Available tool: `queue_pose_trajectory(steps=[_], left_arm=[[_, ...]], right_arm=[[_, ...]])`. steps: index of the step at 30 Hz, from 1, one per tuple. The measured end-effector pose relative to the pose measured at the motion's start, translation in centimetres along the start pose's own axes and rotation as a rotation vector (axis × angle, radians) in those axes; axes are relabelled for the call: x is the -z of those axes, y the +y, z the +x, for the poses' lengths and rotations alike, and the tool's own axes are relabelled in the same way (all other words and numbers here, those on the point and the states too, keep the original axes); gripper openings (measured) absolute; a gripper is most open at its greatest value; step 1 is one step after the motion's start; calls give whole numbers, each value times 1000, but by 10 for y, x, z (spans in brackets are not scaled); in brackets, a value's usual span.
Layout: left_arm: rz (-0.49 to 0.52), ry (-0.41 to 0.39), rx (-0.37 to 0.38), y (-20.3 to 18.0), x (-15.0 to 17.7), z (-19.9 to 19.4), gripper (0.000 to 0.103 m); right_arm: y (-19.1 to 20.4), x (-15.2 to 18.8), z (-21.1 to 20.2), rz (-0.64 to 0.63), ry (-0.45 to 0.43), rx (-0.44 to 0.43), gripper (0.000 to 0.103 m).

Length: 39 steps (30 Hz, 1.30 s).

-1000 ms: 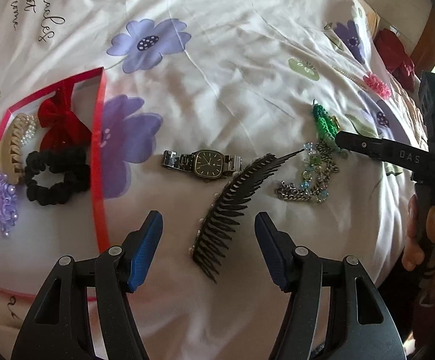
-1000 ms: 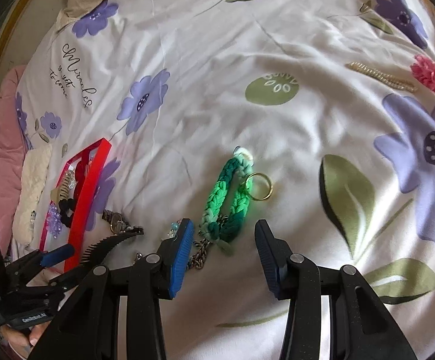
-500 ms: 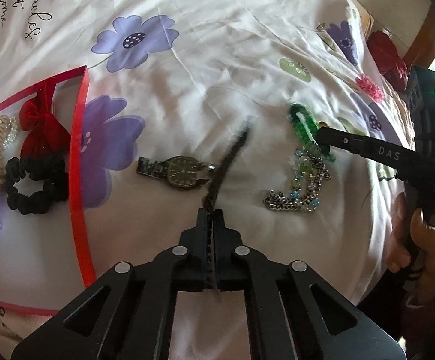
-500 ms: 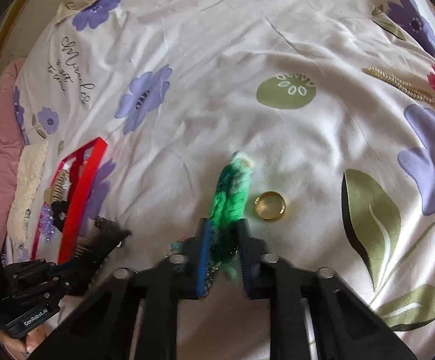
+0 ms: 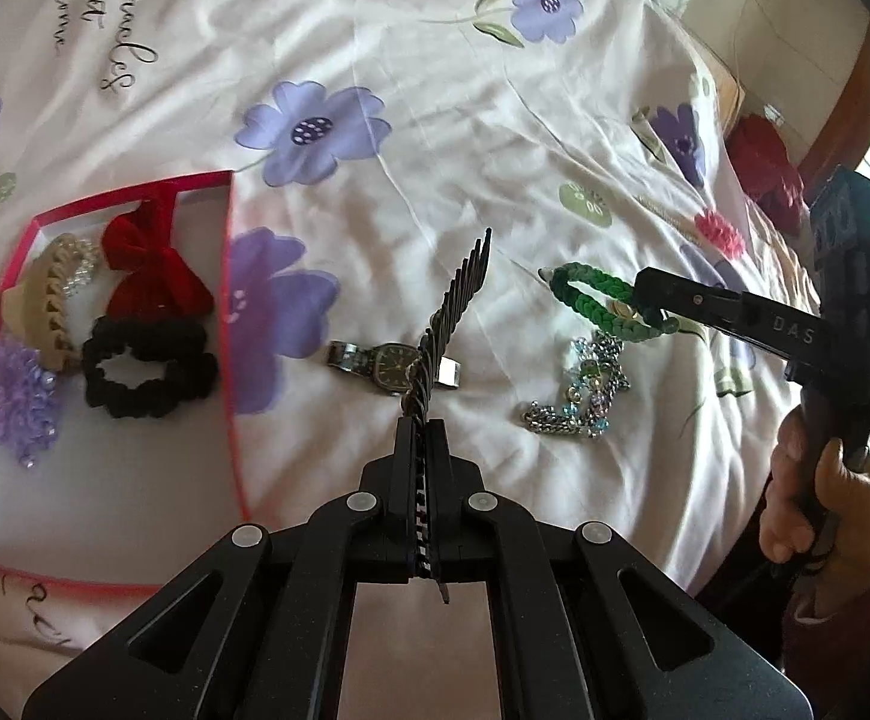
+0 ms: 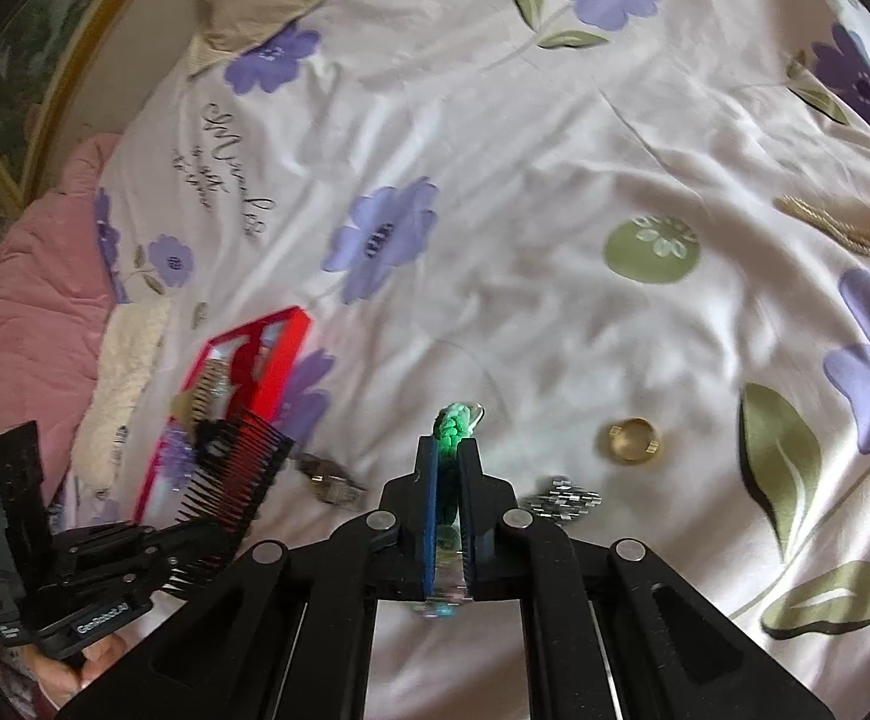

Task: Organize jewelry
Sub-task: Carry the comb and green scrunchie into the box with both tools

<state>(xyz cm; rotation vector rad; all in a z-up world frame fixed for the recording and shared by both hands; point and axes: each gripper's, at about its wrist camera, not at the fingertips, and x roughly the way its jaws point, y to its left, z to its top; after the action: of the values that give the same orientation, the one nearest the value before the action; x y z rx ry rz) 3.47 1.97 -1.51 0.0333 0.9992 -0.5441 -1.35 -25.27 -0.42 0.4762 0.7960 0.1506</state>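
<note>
With the black comb [image 5: 456, 312] pinched edge-on in the left gripper [image 5: 422, 456], long axis pointing far, the red tray [image 5: 228, 324] lies to its left, nearer than to the right gripper [image 6: 448, 480], whose fingers are clamped on the green braided bracelet [image 6: 452, 420].

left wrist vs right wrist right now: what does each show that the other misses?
Left wrist only: the red box's contents, namely red bow, black scrunchie and purple hair tie.
Right wrist only: gold ring, pink blanket.
Both: the left gripper shut on the black comb, the right gripper shut on the green braided bracelet, the watch, the chain bracelet, the red box, the floral bedsheet.
</note>
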Motion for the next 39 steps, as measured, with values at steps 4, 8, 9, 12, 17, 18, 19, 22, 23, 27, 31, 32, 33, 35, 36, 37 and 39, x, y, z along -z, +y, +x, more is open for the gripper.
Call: queue_pose_trajectory(steps=[4, 8, 9, 12, 17, 18, 19, 22, 23, 27, 31, 32, 33, 35, 36, 37, 39], left_arm=[[-28, -16, -15, 13, 4, -10, 1], [-62, -29, -41, 30, 10, -19, 1], [-68, -30, -46, 34, 11, -21, 1], [-102, -40, -72, 51, 16, -28, 1], [-158, -59, -105, 80, 23, -40, 1], [-166, -62, -110, 85, 24, -42, 1], [-178, -66, -118, 92, 26, -45, 1], [-211, -74, -140, 108, 31, -50, 1], [-221, -76, -146, 114, 32, -52, 1], [-258, -86, -170, 132, 37, -59, 1], [-302, -91, -194, 151, 40, -63, 1], [-316, -93, -203, 157, 41, -64, 1], [-324, -93, -209, 161, 42, -65, 1], [-352, -96, -227, 170, 44, -66, 1], [-366, -96, -235, 175, 44, -65, 1], [-380, -96, -243, 179, 45, -65, 1], [-402, -97, -257, 186, 48, -66, 1]], right_arm=[[22, 0, -2, -27, 0, -52, 5], [43, 3, 4, -51, 13, -103, 5], [50, 4, 7, -59, 20, -115, 5], [66, 6, 14, -80, 33, -139, 5], [93, 9, 28, -111, 59, -180, 5], [97, 10, 31, -116, 63, -187, 5], [103, 10, 34, -125, 70, -195, 5], [117, 12, 42, -142, 85, -214, 5], [121, 13, 45, -147, 90, -220, 5], [135, 15, 55, -158, 107, -242, 5], [150, 19, 66, -172, 128, -265, 5], [153, 20, 70, -173, 134, -270, 5], [155, 20, 73, -174, 136, -273, 5], [161, 20, 81, -176, 149, -283, 5], [164, 20, 84, -175, 154, -288, 5], [167, 21, 88, -178, 160, -291, 5], [175, 22, 97, -185, 173, -298, 5]])
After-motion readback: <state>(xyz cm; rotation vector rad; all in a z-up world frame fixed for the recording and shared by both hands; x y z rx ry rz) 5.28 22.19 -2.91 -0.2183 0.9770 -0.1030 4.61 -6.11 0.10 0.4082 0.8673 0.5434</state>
